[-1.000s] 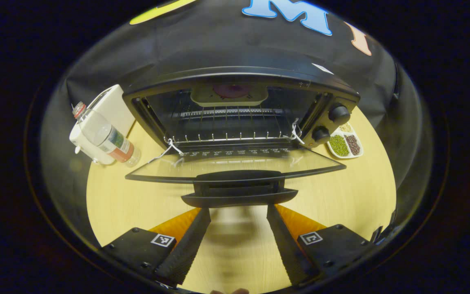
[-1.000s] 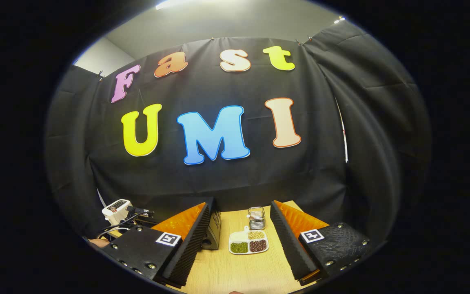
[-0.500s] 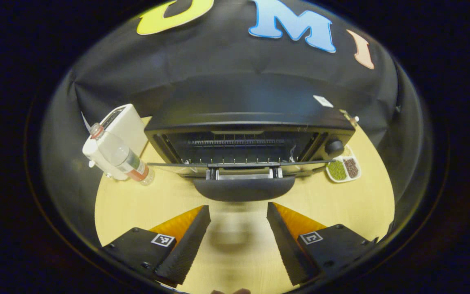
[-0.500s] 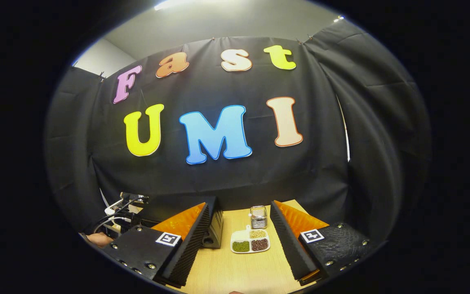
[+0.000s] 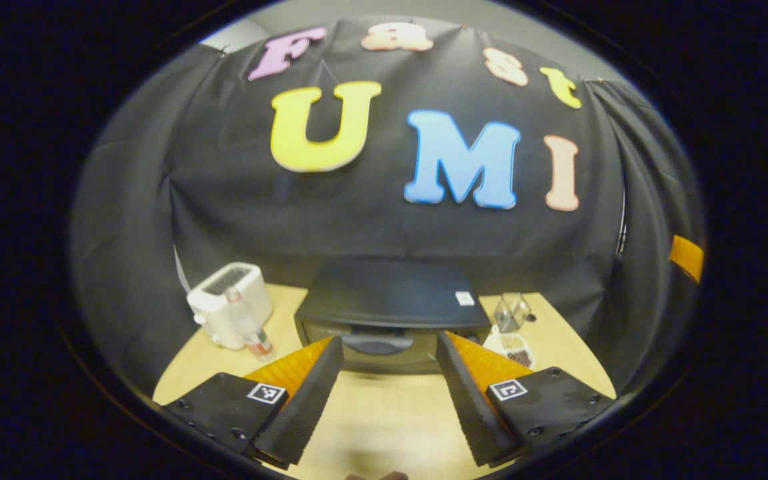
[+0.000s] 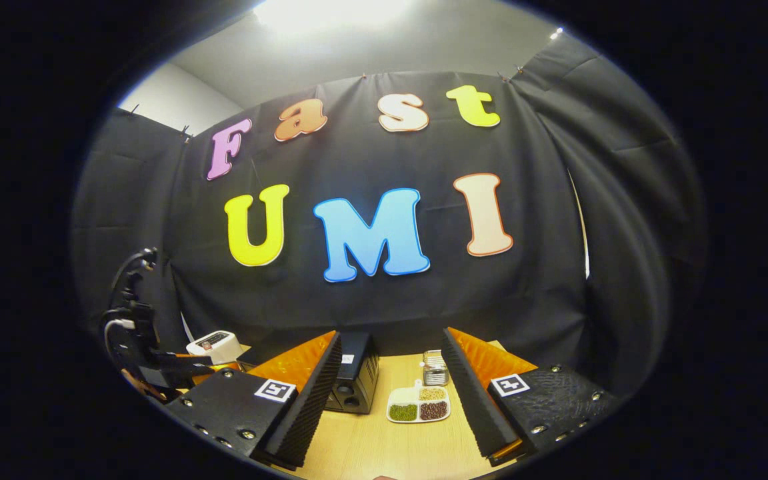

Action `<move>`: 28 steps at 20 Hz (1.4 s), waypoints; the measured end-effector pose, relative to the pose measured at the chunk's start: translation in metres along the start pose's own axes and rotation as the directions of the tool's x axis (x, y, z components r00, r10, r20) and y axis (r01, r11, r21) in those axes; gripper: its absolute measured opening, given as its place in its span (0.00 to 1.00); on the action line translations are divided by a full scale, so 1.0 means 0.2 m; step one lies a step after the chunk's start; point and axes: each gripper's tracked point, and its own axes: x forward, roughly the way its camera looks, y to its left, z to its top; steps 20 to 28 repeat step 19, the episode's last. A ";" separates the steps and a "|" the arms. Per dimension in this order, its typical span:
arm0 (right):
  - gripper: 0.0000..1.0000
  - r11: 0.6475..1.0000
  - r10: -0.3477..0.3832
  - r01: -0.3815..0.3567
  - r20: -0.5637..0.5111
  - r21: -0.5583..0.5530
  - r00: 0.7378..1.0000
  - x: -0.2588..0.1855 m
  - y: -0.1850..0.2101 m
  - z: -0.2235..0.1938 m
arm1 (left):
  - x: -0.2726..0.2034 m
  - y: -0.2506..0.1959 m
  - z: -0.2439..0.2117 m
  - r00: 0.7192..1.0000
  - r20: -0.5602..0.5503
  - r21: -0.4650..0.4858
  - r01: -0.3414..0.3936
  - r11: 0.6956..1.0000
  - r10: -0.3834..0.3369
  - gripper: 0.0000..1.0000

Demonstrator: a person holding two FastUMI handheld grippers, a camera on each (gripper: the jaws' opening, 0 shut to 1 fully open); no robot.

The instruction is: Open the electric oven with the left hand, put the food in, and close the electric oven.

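The oven door [image 5: 384, 347] is shut now. A second ago it hung wide open, and you could see the wire rack inside with a plate of food on it at the back. Half a second ago the door was about halfway up. Now it stands flat against the front of the electric oven [image 5: 389, 313], with its handle [image 5: 379, 343] facing out. So the food is inside, behind the shut door, and can't be seen any more.

The left gripper [image 5: 389, 393] has pulled back and lifted up. Before, it was close to the door handle. Now the oven looks smaller and farther off, and more of the wall shows above it. Its two fingers are spread apart with nothing between them, only bare wooden table [image 5: 384, 427].

The right gripper [image 6: 389, 400] has its fingers spread apart too, and they hold nothing. It has barely moved, just tipped up a little. Past its fingers sits the side of the oven with its knobs, then a small white dish of beans [image 6: 419, 408] and a little wire basket [image 6: 435, 368]. Far off to its left, the other gripper and the hand holding it are raised up high.

Next to the oven, a white toaster [image 5: 229, 303] and a water bottle [image 5: 251, 330] stand where they were.

I think the job is about done. Both grippers are let go and away from the oven.
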 end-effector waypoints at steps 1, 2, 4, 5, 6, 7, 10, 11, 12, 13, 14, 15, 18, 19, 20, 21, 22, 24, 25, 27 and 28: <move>0.91 1.000 0.011 -0.011 0.015 -0.002 1.000 0.00 0.01 0.03 | -0.09 -0.02 0.11 0.998 0.067 0.013 -0.012 1.000 0.011 0.95; 0.91 1.000 0.016 -0.016 0.030 -0.006 0.999 0.00 0.02 0.07 | -0.18 -0.03 0.23 0.991 0.131 0.016 -0.023 1.000 0.020 0.98; 0.91 0.999 0.040 -0.040 0.058 -0.010 0.998 0.00 0.06 0.12 | -0.35 -0.07 0.44 0.970 0.240 0.002 -0.037 0.999 0.035 0.98; 0.91 0.998 0.055 -0.054 0.062 -0.010 0.997 -0.01 0.09 0.13 | -0.43 -0.08 0.54 0.956 0.292 -0.008 -0.034 0.999 0.035 0.98; 0.91 0.998 0.065 -0.065 0.060 -0.006 0.996 -0.02 0.11 0.14 | -0.50 -0.09 0.61 0.945 0.327 -0.015 -0.019 1.000 0.023 0.97; 0.91 0.998 0.068 -0.068 0.054 0.001 0.996 -0.02 0.12 0.14 | -0.55 -0.09 0.66 0.938 0.346 -0.024 -0.021 0.999 0.028 0.96; 0.91 0.999 0.044 -0.045 0.053 0.017 0.998 -0.05 0.16 0.16 | -0.58 -0.06 0.68 0.934 0.358 -0.019 -0.004 1.000 0.010 0.95; 0.91 0.999 0.029 -0.030 0.051 0.018 0.998 -0.06 0.17 0.16 | -0.58 -0.06 0.66 0.939 0.343 -0.022 0.013 1.000 -0.005 0.98; 0.91 0.999 0.025 -0.026 0.045 0.021 0.999 -0.07 0.19 0.17 | -0.57 -0.05 0.63 0.947 0.319 -0.026 0.033 0.999 -0.023 0.95; 0.91 0.999 0.025 -0.026 0.046 0.026 0.999 -0.08 0.22 0.18 | -0.57 -0.03 0.60 0.951 0.307 -0.028 0.046 0.999 -0.035 0.96; 0.91 0.999 0.024 -0.025 0.053 0.029 0.998 -0.10 0.25 0.20 | -0.57 -0.01 0.59 0.953 0.299 -0.029 0.057 0.998 -0.045 0.98; 0.91 1.000 0.010 -0.011 0.054 0.025 0.999 -0.11 0.25 0.20 | -0.56 0.02 0.58 0.955 0.291 -0.034 0.067 0.997 -0.055 0.98; 0.91 1.000 -0.005 0.004 0.063 0.027 0.998 -0.14 0.33 0.22 | -0.56 0.06 0.60 0.949 0.307 -0.072 0.102 0.992 -0.075 0.98; 0.91 1.000 -0.005 0.003 0.066 0.029 0.998 -0.14 0.36 0.23 | -0.56 0.06 0.61 0.947 0.310 -0.083 0.118 0.990 -0.087 0.98; 0.91 1.000 -0.005 0.003 0.066 0.029 0.998 -0.14 0.36 0.23 | -0.56 0.06 0.61 0.947 0.310 -0.083 0.118 0.990 -0.087 0.98; 0.91 1.000 -0.005 0.003 0.066 0.029 0.998 -0.14 0.36 0.23 | -0.56 0.06 0.61 0.947 0.310 -0.083 0.118 0.990 -0.087 0.98; 0.91 1.000 -0.005 0.003 0.066 0.029 0.998 -0.14 0.36 0.23 | -0.56 0.06 0.61 0.947 0.310 -0.083 0.118 0.990 -0.087 0.98; 0.91 1.000 -0.005 0.003 0.066 0.029 0.998 -0.14 0.36 0.23 | -0.56 0.06 0.61 0.947 0.310 -0.083 0.118 0.990 -0.087 0.98; 0.91 1.000 -0.005 0.003 0.066 0.029 0.998 -0.14 0.36 0.23 | -0.56 0.06 0.61 0.947 0.310 -0.083 0.118 0.990 -0.087 0.98; 0.91 1.000 -0.005 0.003 0.066 0.029 0.998 -0.14 0.36 0.23 | -0.56 0.06 0.61 0.947 0.310 -0.083 0.118 0.990 -0.087 0.98; 0.91 1.000 -0.005 0.003 0.066 0.029 0.998 -0.14 0.36 0.23 | -0.56 0.06 0.61 0.947 0.310 -0.083 0.118 0.990 -0.087 0.98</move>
